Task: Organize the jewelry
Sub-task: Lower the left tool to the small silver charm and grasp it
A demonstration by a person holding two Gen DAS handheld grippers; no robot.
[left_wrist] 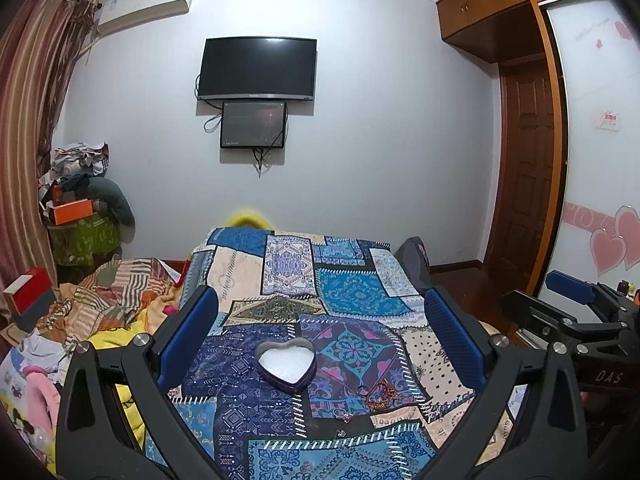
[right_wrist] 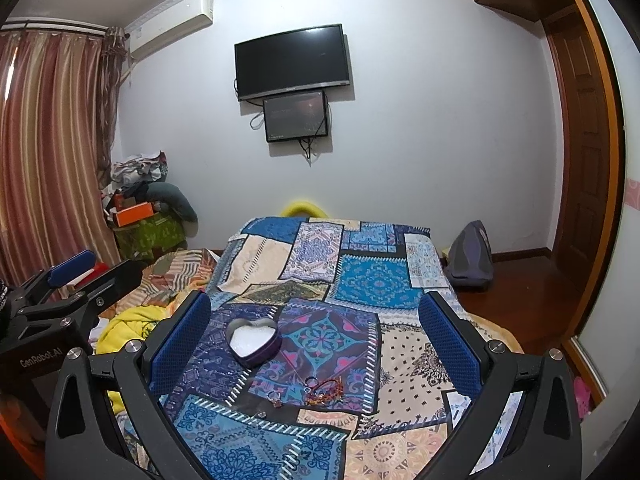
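A heart-shaped purple tin (left_wrist: 286,365) with a white lining sits open on the patchwork cloth (left_wrist: 344,292); it also shows in the right wrist view (right_wrist: 252,338). Near it lie a ring (left_wrist: 363,390), a red-and-gold bracelet (left_wrist: 382,394), a second ring (left_wrist: 340,413) and a small clear piece (left_wrist: 341,433). The right wrist view shows the same ring (right_wrist: 311,381), bracelet (right_wrist: 326,394), second ring (right_wrist: 276,399) and small piece (right_wrist: 262,415). My left gripper (left_wrist: 320,340) is open and empty above the tin. My right gripper (right_wrist: 316,344) is open and empty, held above the jewelry.
The cloth covers a bed-like surface (right_wrist: 404,356) with rumpled striped and yellow bedding (left_wrist: 116,300) at the left. A backpack (right_wrist: 470,256) sits on the wooden floor at the right. A cluttered pile (left_wrist: 80,200) stands in the far left corner.
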